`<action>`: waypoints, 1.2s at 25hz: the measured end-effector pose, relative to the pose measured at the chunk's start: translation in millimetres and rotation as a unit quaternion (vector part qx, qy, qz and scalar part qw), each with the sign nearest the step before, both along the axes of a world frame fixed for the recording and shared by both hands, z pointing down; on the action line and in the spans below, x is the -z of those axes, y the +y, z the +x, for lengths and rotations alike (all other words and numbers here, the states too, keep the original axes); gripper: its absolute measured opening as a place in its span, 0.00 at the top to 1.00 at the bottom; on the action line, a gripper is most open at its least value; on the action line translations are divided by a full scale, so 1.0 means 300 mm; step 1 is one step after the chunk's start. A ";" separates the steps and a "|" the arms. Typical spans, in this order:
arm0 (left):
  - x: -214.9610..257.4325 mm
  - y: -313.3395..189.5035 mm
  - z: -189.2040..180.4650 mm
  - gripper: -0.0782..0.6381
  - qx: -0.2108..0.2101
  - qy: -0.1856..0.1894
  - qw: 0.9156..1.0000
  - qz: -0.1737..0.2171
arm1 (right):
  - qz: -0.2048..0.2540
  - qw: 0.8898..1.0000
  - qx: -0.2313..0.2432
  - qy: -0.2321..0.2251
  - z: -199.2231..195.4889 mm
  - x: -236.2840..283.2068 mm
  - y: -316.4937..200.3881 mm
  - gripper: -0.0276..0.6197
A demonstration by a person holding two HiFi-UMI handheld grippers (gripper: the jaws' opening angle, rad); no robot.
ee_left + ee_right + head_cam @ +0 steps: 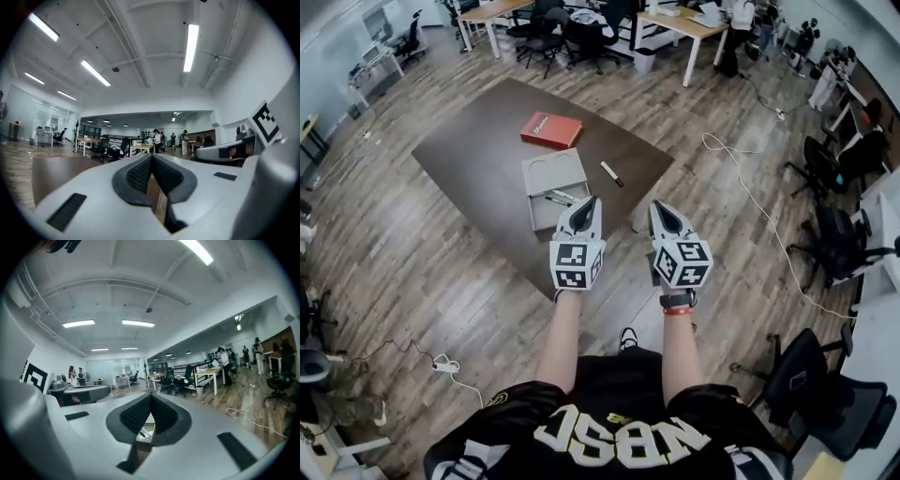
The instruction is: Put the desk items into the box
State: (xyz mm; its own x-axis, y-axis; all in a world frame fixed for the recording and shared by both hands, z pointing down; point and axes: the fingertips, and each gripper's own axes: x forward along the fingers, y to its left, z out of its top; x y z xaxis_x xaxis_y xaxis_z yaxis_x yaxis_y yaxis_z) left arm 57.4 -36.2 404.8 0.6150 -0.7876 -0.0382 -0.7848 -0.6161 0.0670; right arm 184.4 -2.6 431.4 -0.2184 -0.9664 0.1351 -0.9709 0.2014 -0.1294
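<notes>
On the dark brown table (478, 159) lies an open grey box (528, 183) with two pens (558, 198) inside. A red book (550, 129) rests just beyond the box. To the box's right, a black-and-white marker (611, 173) lies on the tabletop. My left gripper (592, 200) hovers above the box's near right corner, and my right gripper (655, 205) is held beside it past the table's near edge. Both point forward and away from the table. The pads of the left gripper (152, 157) meet with nothing between them, as do those of the right gripper (150, 397).
Black office chairs (834, 234) stand at the right, and a white cable (750, 202) trails over the wooden floor. Desks (680, 23) and more chairs line the far end. A power strip (442, 366) lies on the floor at the lower left.
</notes>
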 end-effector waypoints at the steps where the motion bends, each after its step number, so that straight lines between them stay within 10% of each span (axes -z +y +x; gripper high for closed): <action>1: 0.002 -0.019 -0.008 0.87 0.017 0.001 1.000 0.001 | 0.001 1.000 0.019 -0.004 -0.008 0.002 -0.044 0.95; 14: 0.023 -0.179 -0.305 0.87 0.176 -0.026 0.984 0.005 | -0.025 0.985 0.168 -0.022 -0.263 -0.070 -0.369 0.95; 30: -0.044 -0.554 -0.571 0.87 0.118 -0.031 0.993 0.003 | -0.032 0.990 0.135 -0.001 -0.572 -0.100 -0.721 0.95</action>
